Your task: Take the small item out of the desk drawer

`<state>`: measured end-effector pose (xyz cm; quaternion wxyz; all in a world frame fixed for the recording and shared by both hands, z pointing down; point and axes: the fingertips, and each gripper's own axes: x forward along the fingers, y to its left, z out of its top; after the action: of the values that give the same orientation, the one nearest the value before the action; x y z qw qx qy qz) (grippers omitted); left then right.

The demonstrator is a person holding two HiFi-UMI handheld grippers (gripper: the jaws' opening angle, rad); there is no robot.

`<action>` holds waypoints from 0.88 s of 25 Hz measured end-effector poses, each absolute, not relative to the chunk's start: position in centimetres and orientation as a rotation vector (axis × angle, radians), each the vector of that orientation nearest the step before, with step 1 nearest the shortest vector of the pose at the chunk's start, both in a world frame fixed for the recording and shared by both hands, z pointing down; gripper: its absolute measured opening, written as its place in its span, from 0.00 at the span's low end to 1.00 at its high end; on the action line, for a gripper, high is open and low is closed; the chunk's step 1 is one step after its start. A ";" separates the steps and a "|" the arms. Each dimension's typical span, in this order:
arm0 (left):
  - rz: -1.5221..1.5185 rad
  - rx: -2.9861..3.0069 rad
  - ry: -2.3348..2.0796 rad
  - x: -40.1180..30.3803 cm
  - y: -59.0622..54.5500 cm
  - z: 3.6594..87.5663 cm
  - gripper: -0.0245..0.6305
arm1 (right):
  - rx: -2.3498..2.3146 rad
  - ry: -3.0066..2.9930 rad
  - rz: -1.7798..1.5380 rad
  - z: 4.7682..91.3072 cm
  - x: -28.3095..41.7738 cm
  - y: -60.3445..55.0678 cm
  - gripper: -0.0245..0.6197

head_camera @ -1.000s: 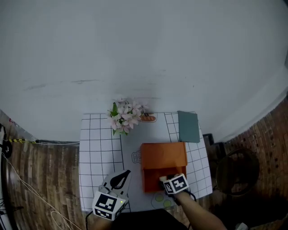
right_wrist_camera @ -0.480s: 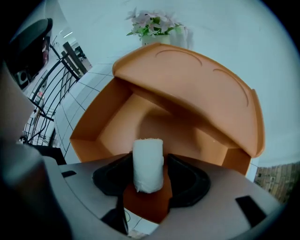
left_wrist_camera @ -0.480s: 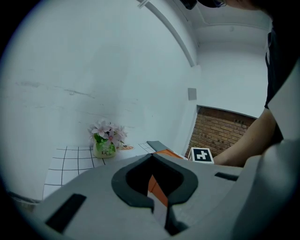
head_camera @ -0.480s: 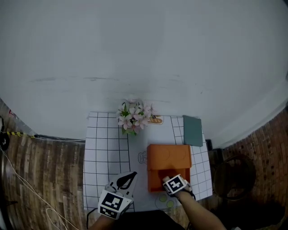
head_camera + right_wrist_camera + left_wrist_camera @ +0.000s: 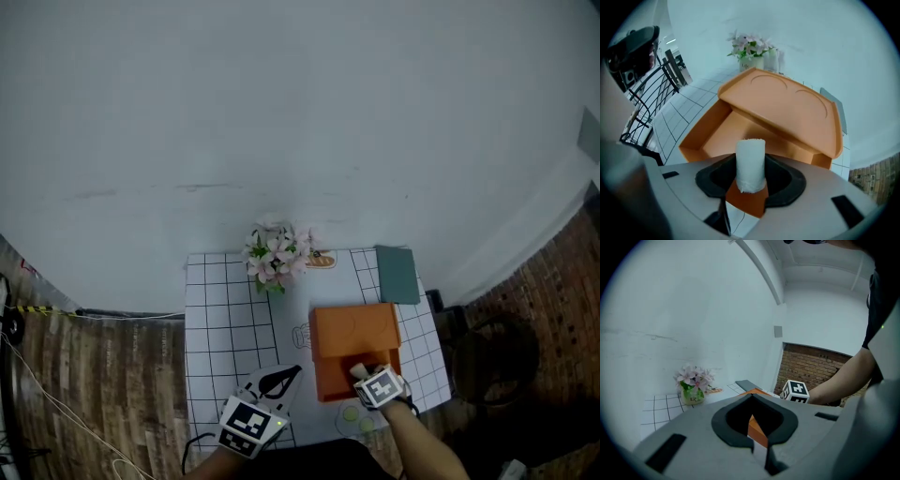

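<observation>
An orange desk box (image 5: 354, 333) sits on the grid mat, its drawer (image 5: 723, 133) pulled open toward me. My right gripper (image 5: 749, 186) points steeply down over the drawer's front wall. A small white roll (image 5: 750, 161) stands upright between its jaws, which have just been closing and now grip it. In the head view the roll (image 5: 357, 368) shows as a pale spot at the tip of the right gripper (image 5: 364, 373). My left gripper (image 5: 284, 378) hovers over the mat left of the box, its jaws together with nothing between them (image 5: 757, 446).
A pot of pink flowers (image 5: 275, 255) stands at the back of the white grid mat (image 5: 216, 309). A grey-green book (image 5: 397, 274) lies at the back right. Two green circles (image 5: 352, 414) are printed near the front edge. Brown wood floor surrounds the table.
The white roll now stands gripped at the right gripper's tip over the drawer front. The left gripper has tilted slightly and stays left of the box.
</observation>
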<state>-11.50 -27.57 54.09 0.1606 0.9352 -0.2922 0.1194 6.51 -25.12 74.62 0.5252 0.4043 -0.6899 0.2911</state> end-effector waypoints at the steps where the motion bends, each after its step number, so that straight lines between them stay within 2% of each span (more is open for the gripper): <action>1: 0.343 2.688 -0.833 -11.3 -27.7 53.6 0.04 | 0.992 -1.684 0.709 73.8 6.4 -25.4 0.32; 9: 0.368 2.709 -0.821 -7.9 -27.7 52.2 0.04 | 1.161 -1.985 0.876 69.3 6.4 -25.6 0.31; 22: 0.405 2.658 -0.945 -1.2 -26.4 50.9 0.04 | 1.132 -2.327 0.688 59.8 9.9 -25.2 0.32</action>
<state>-1.23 -26.40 50.94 0.1451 0.9228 -0.3281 0.1406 9.87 -25.20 59.79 0.2300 0.4113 -0.8458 0.2501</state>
